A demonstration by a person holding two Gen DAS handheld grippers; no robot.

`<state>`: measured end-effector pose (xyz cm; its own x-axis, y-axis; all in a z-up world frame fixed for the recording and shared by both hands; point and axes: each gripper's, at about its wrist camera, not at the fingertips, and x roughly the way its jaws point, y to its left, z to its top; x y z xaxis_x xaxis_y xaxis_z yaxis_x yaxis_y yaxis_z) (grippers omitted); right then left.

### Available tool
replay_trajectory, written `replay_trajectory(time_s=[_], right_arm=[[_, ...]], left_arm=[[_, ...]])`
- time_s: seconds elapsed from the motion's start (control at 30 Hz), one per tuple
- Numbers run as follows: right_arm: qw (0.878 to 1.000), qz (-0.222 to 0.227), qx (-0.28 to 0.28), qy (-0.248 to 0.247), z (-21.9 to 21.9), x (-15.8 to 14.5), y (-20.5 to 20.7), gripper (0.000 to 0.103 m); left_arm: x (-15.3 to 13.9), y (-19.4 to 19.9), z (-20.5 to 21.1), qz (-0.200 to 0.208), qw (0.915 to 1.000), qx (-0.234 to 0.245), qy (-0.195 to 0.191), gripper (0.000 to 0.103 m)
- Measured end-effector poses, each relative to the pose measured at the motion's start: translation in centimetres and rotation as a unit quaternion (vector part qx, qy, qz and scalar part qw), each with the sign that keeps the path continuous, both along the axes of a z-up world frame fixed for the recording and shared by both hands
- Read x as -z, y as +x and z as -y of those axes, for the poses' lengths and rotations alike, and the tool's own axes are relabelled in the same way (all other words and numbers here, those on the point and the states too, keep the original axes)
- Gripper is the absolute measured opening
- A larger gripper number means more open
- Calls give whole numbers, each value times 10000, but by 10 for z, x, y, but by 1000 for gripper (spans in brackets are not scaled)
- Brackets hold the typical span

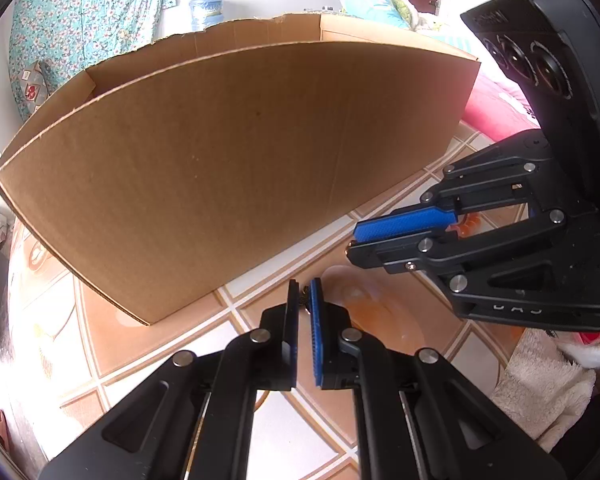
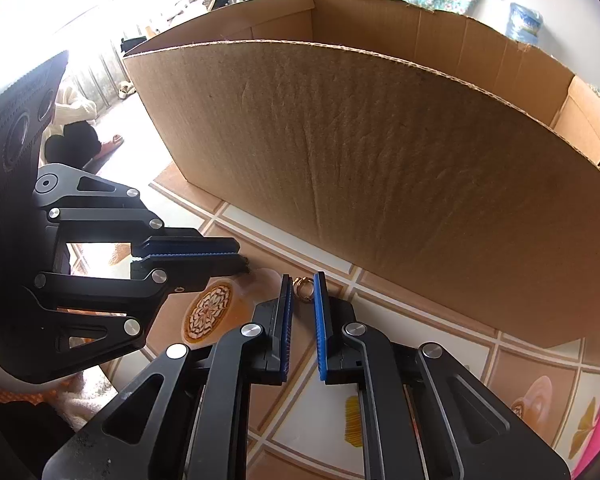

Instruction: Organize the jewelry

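A small gold ring [image 2: 303, 288] lies at the table surface between the blue pads of my right gripper [image 2: 303, 280], which is shut on it. That gripper's narrow jaws show from the side in the left wrist view [image 1: 352, 240]. My left gripper [image 1: 305, 286] is shut on a small dark piece of jewelry [image 1: 305, 295] just above the table. The right wrist view has the left gripper [image 2: 242, 258] a little left of the ring, with the dark piece [image 2: 247, 269] at its tips. The two grippers' tips are close together in front of the cardboard box [image 2: 420, 180].
The open-topped cardboard box [image 1: 220, 160] stands right behind both grippers, and its tall front wall hides its inside. The table cloth [image 2: 300, 420] has a tile and coffee-cup print. A white fluffy towel [image 1: 540, 380] and pink fabric [image 1: 492, 108] lie to the right.
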<state>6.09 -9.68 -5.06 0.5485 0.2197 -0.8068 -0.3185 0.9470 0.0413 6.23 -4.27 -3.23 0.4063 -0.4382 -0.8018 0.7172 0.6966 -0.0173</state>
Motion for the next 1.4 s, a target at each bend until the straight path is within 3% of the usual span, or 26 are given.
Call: replay_trajectory(time_s=[0.3, 1.23, 1.4], right_arm=[[9996, -51, 96, 268, 11, -3, -1, 0], [9986, 275, 150, 433, 23, -26, -22, 0], [9983, 331, 153, 457, 28, -28, -24, 0]], left_arm=[[-1, 2, 2, 6, 10000, 1, 12, 5], [2, -4, -1, 60, 10000, -46, 18, 5], [1, -3, -2, 29, 10000, -60, 20, 0]])
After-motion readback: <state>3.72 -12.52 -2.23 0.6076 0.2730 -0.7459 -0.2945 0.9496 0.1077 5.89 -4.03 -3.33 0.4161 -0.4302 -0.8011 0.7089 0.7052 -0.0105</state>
